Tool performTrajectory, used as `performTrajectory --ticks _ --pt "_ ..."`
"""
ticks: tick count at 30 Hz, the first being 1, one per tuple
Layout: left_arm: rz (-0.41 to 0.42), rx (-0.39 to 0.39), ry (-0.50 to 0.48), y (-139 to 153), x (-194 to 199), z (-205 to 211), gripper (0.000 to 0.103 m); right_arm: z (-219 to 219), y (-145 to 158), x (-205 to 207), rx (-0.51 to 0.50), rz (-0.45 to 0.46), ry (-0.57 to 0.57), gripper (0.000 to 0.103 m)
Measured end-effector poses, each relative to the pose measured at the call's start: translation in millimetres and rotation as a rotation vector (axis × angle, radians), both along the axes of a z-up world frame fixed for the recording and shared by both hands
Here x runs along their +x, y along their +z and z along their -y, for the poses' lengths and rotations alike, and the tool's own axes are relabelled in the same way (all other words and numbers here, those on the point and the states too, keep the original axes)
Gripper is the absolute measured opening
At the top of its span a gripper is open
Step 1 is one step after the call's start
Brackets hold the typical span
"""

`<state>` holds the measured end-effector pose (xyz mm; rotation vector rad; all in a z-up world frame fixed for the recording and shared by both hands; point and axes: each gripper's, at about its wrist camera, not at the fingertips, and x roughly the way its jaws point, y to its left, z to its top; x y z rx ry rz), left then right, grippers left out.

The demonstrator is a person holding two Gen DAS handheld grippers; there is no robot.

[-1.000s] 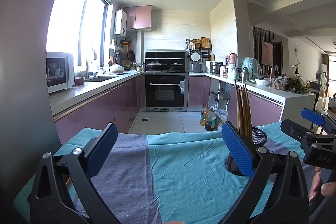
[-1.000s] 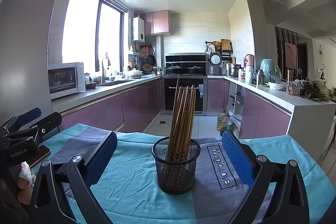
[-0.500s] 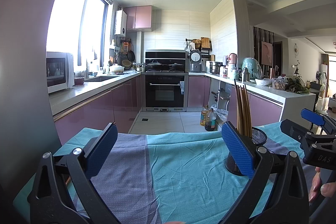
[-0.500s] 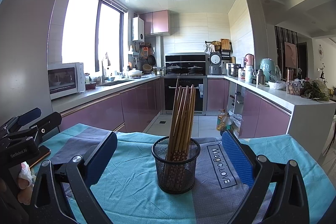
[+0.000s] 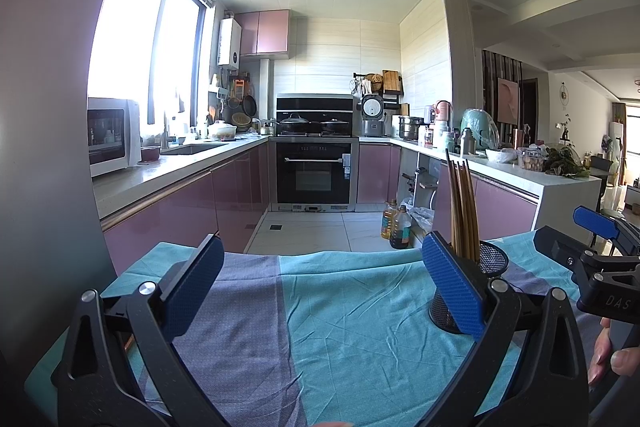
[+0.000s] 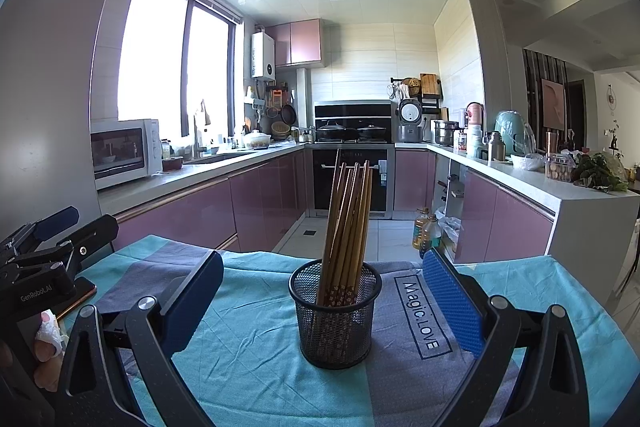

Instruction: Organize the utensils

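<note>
The right tongs [image 6: 320,307] gape wide, empty, with the mesh cup [image 6: 335,315] of chopsticks [image 6: 347,223] straight ahead between their tips, probably lined up for a pick. The left tongs [image 5: 320,291], also wide and empty, hover over bare cloth [image 5: 360,327], the cup off their right tip.

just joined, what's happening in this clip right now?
A person holds a two-finger gripper in each hand over a table covered with a teal and purple cloth. A black mesh holder stands on the cloth with a bundle of wooden chopsticks leaning upright inside it. The right gripper is open and faces the holder head-on, not touching it. The left gripper is open too, holding nothing, with the holder off to its right. No other utensils are visible on the cloth.
</note>
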<state>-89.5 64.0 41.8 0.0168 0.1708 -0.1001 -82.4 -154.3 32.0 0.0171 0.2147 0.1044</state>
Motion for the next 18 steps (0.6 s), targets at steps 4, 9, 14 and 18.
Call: performTrajectory --ticks 4,9,14,18 --pt "0.0 0.0 0.001 0.0 -0.1 -0.3 0.098 0.2 0.1 0.0 0.0 0.0 -0.001 0.096" --pt "0.0 0.0 0.0 0.0 0.1 -0.4 0.098 0.2 -0.3 0.2 0.0 0.001 0.0 0.096" --pt "0.0 0.0 -0.001 -0.4 0.3 0.1 0.098 0.0 -0.4 0.3 0.0 -0.002 -0.002 0.096" --pt "-0.001 -0.001 0.001 -0.5 0.0 0.7 0.098 -0.1 -0.7 0.6 0.001 -0.004 -0.002 0.096"
